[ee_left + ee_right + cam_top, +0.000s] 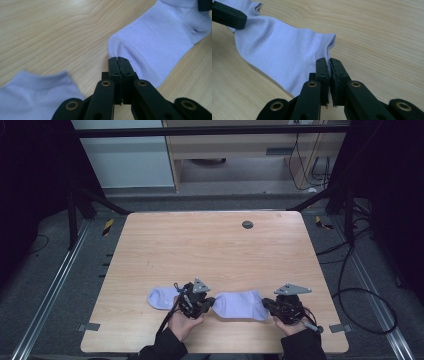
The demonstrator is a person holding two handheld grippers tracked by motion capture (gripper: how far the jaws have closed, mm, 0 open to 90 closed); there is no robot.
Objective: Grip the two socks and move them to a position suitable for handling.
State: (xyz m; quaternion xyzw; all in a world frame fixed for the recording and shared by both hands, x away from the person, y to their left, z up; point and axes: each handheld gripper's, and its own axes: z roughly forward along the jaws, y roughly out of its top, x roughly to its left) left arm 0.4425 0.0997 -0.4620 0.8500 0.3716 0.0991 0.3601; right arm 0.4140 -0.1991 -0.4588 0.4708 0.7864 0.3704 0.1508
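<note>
Gripping one sock (pixel 240 305) at both ends — left gripper (pixel 119 60) clamped tight on the toe edge, right gripper (pixel 328 62) pinched on the cuff, cloth between the pads. Sock held stretched just over the table (pixel 210 245), near its front edge. Likely next: carry it over the second sock (pixel 161 297), lying flat to the left, and match edges. Gripper views confirm the bite on fabric; high view alone gives the layout.

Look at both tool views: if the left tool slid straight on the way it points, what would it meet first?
The left tool is shut on the toe end of the right-hand sock. Straight on lies more of that sock, then probably the right tool clamping its far end; depth is hard to judge.
</note>
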